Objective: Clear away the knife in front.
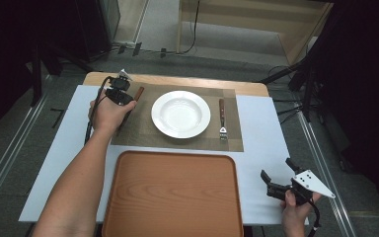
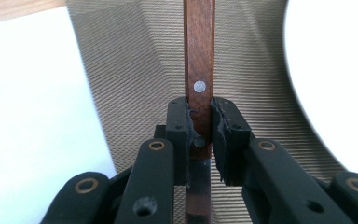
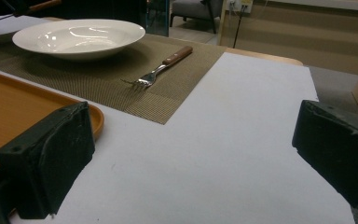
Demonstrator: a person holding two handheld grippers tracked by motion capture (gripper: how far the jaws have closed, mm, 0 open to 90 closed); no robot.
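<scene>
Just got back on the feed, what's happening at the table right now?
The left gripper is shut on the wooden handle of a utensil, probably a knife, over the placemat to the left of the plate. The fork lies on the mat to the plate's right. The right gripper is open and holds nothing, over the table's near right corner beside the tray, which has nothing on it.

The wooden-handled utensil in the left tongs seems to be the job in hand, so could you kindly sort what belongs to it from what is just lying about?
In the job:
- wooden-handled utensil, clamped by its handle
- left tongs, shut on it
- placemat beneath it

Lying about:
- white plate
- fork
- wooden tray
- right tongs, open, holding nothing
</scene>
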